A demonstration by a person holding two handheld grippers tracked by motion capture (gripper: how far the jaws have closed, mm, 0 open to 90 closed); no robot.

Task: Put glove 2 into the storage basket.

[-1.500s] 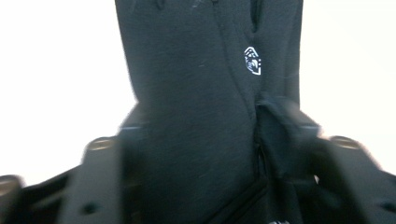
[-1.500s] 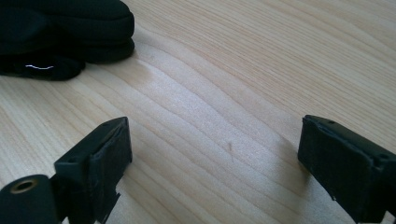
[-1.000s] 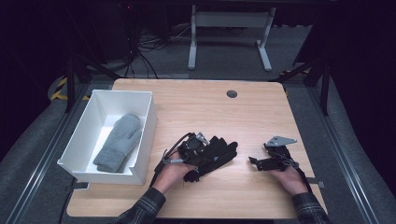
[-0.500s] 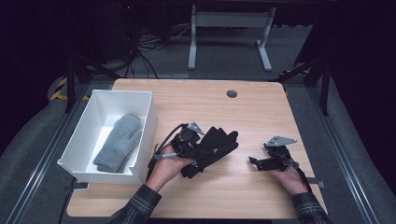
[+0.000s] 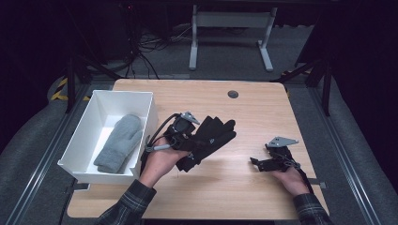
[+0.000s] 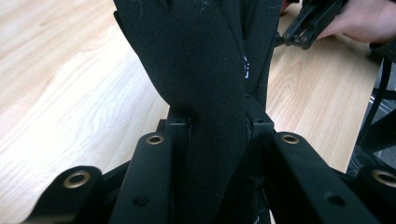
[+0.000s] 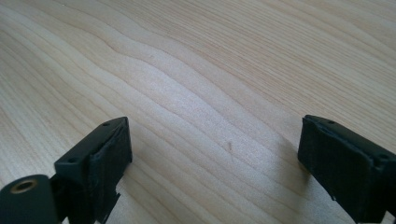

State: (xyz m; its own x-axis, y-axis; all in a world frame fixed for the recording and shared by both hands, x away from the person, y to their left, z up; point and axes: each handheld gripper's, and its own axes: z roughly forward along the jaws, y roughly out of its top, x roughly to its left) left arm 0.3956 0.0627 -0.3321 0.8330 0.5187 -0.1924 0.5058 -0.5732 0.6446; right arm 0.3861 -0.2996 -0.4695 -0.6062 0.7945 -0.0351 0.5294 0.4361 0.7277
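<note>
pinching a black glove [image 5: 210,137] by its cuff end, the left gripper [image 5: 184,133] holds it above the wooden table [image 5: 225,187], just right of the white bin [image 5: 141,101]. in the left gripper view the jaws press the dark cloth [image 6: 205,70] from both sides, and the glove's fingers point away toward the far hand. a grey mitten [image 5: 117,143] lies inside the bin. the right gripper [image 5: 263,163] rests low on the table near its right edge, well apart from the glove, its jaws spread wide with bare wood [image 7: 210,116] between them.
</note>
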